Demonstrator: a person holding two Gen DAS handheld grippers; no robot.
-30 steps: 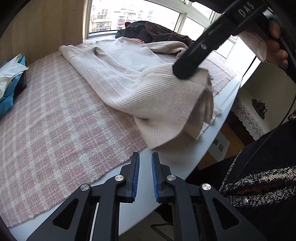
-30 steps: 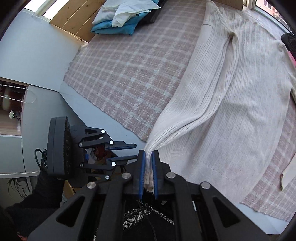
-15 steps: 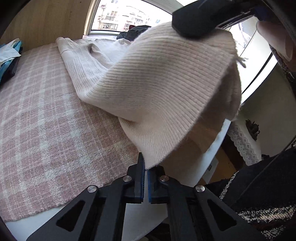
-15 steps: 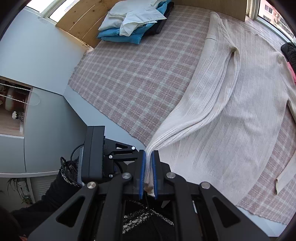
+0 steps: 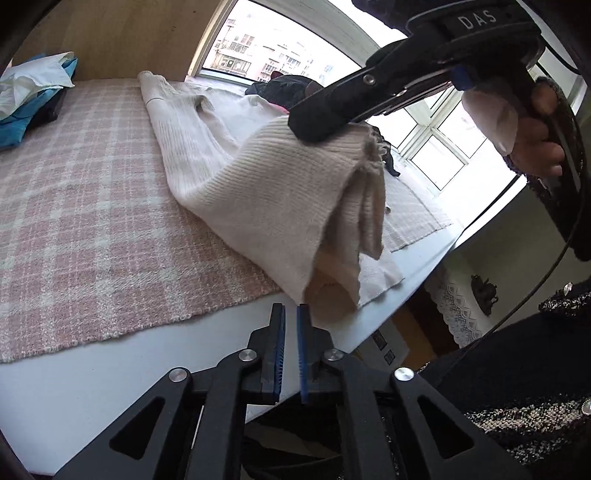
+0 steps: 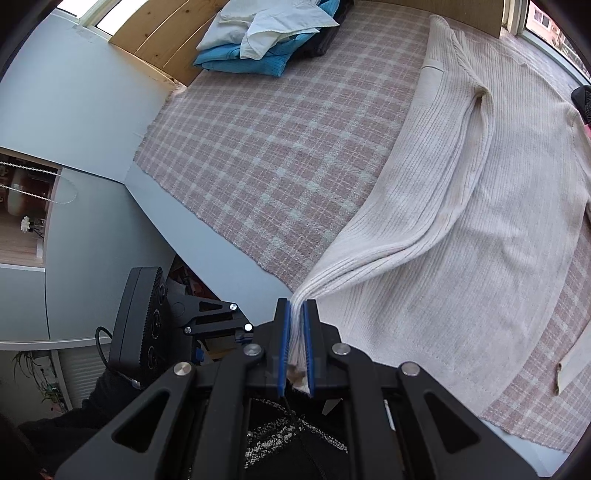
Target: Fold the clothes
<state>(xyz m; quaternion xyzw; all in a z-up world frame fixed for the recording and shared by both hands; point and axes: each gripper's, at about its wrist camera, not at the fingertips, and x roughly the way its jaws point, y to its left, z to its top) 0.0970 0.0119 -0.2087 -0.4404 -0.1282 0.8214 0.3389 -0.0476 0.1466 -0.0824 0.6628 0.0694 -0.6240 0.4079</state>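
Setting: a home, a room serving as a laundry-folding spot. A pink-and-white plaid woven cloth (image 6: 280, 155) is covering a pale grey tabletop (image 5: 110, 384). A pile of blue and white folded garments (image 6: 269, 40) is lying by a light wooden wall panel (image 5: 122, 33). Large windows (image 5: 266, 55) are showing apartment blocks outside. A white lace-edged cloth (image 5: 456, 310) is hanging over furniture beyond the table edge.

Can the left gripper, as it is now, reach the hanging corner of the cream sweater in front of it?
Probably yes. The left gripper sits just below the drooping corner of the cream sweater, its jaws slightly apart and empty, nothing between. The right gripper holds the hem up.
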